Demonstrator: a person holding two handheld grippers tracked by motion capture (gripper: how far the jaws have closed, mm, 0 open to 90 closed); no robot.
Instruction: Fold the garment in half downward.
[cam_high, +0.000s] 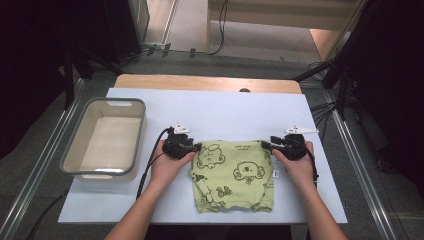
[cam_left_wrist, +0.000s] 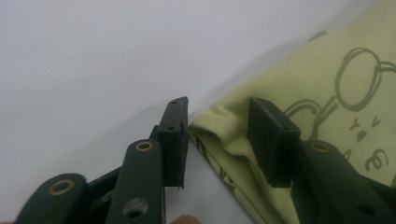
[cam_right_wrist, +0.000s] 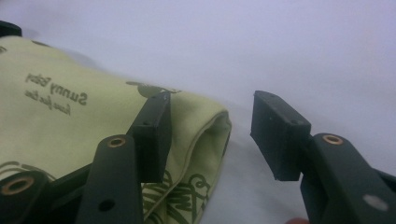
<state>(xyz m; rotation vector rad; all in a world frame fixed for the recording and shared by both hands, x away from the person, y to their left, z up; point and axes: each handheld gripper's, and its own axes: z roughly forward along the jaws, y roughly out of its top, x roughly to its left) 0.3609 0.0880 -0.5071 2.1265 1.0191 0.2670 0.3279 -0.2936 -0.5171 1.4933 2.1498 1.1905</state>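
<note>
While the green garment (cam_high: 232, 175) is lying folded on the near middle of the white surface (cam_high: 220, 107), the person's two hands are resting at its far corners, one on each side. The left hand-held gripper (cam_high: 198, 146) is sitting at the garment's far left corner; in the left gripper view its jaws are standing partly apart, with the folded corner of the cloth (cam_left_wrist: 299, 130) lying in the gap between them and neither pad pressing on it. The right hand-held gripper (cam_high: 265, 145) is sitting at the far right corner; in the right gripper view its jaws are also standing partly apart, one resting over the printed cloth (cam_right_wrist: 70, 126), the other standing clear over the bare surface, with the folded edge lying between them unpinched. Neither gripper is holding anything. The garment's print is showing dark cartoon animals and some small lettering near the far edge. At the far left of the surface a grey plastic tub (cam_high: 75, 160) is standing well apart from the garment.
</note>
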